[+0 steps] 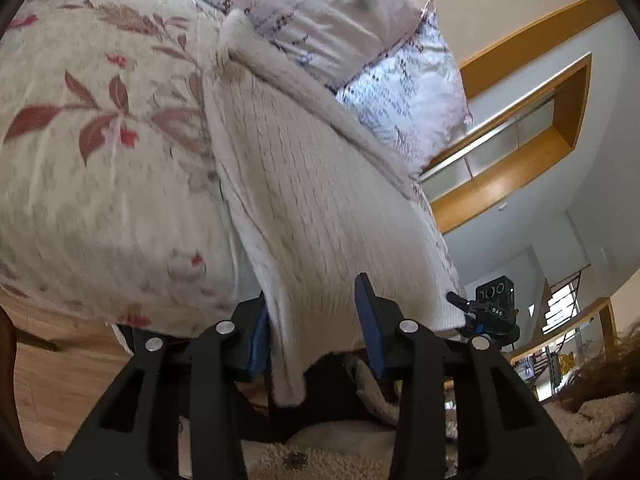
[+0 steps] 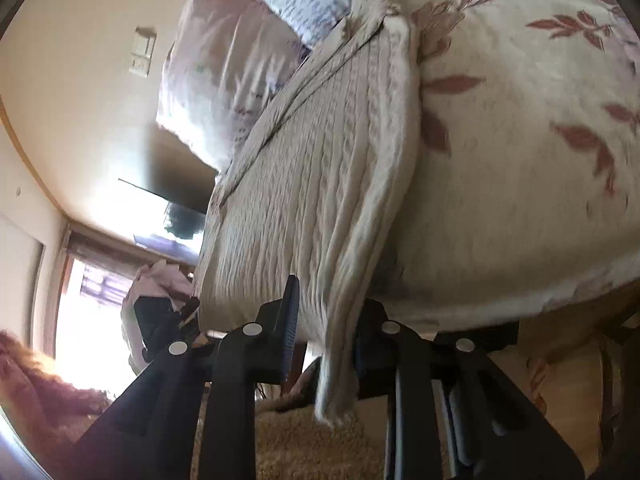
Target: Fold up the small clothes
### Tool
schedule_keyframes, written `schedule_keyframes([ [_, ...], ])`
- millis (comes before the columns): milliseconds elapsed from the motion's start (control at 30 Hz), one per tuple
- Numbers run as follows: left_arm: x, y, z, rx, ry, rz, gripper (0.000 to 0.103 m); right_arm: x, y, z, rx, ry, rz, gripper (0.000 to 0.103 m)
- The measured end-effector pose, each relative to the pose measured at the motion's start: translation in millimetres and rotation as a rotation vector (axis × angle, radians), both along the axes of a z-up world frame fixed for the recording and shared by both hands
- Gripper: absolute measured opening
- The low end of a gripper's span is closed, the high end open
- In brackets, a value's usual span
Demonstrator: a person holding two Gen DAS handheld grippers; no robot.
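A cream cable-knit sweater (image 1: 304, 184) (image 2: 312, 168) lies flat on a floral bedspread (image 1: 100, 140) (image 2: 520, 160), with its near hem hanging over the bed's edge. In the left wrist view, my left gripper (image 1: 314, 328) straddles one hem corner. The knit rests against the left pad (image 1: 260, 336), while the right pad (image 1: 368, 320) stands apart from the hanging edge. In the right wrist view, my right gripper (image 2: 326, 328) is at the other hem corner. A doubled strip of knit fills the gap between its pads and dangles below them.
Two patterned pillows (image 1: 400, 92) (image 2: 208, 80) lie at the head of the bed beyond the sweater. A shaggy beige rug (image 1: 320, 460) (image 2: 312, 448) covers the wooden floor (image 1: 60, 380) beneath the grippers. Each view shows the other black gripper unit (image 1: 492, 308) (image 2: 160, 320) close beside the hem.
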State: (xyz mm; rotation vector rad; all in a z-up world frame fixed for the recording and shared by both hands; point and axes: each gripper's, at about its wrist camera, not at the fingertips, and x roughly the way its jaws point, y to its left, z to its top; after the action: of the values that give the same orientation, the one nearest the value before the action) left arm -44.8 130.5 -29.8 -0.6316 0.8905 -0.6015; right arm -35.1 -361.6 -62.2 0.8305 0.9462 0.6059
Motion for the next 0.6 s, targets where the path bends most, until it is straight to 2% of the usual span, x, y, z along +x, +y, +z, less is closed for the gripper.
schedule_keyframes([
  [67,-2.1,-5.5,-5.6,0.017,0.023,-0.020,0.038,-5.7,4.2,0.5,-0.020,0.002,0.015,0.024],
  [100,-2.3,-8.1,-7.9,0.027,0.030,-0.027,0.037,-7.1,5.5,0.6,-0.028,0.001,0.017,0.019],
  [167,-1.1,-11.9,-9.4,0.038,0.038,-0.036,0.030,-7.3,8.0,3.0,-0.047,-0.010,0.014,0.011],
  [233,1.3,-13.6,-6.7,0.036,0.036,-0.043,0.013,-6.6,9.5,10.7,-0.060,-0.047,0.005,0.009],
  [300,2.5,-15.0,-1.8,0.047,0.026,-0.051,0.009,-5.6,12.3,23.5,-0.085,-0.100,-0.007,0.009],
  [400,3.8,-14.5,10.3,0.083,-0.005,-0.038,0.007,-3.0,14.9,41.9,-0.128,-0.178,-0.027,0.008],
  [600,21.5,2.1,41.1,0.116,-0.083,0.034,0.006,6.1,21.4,78.9,-0.288,-0.336,-0.114,0.008],
])
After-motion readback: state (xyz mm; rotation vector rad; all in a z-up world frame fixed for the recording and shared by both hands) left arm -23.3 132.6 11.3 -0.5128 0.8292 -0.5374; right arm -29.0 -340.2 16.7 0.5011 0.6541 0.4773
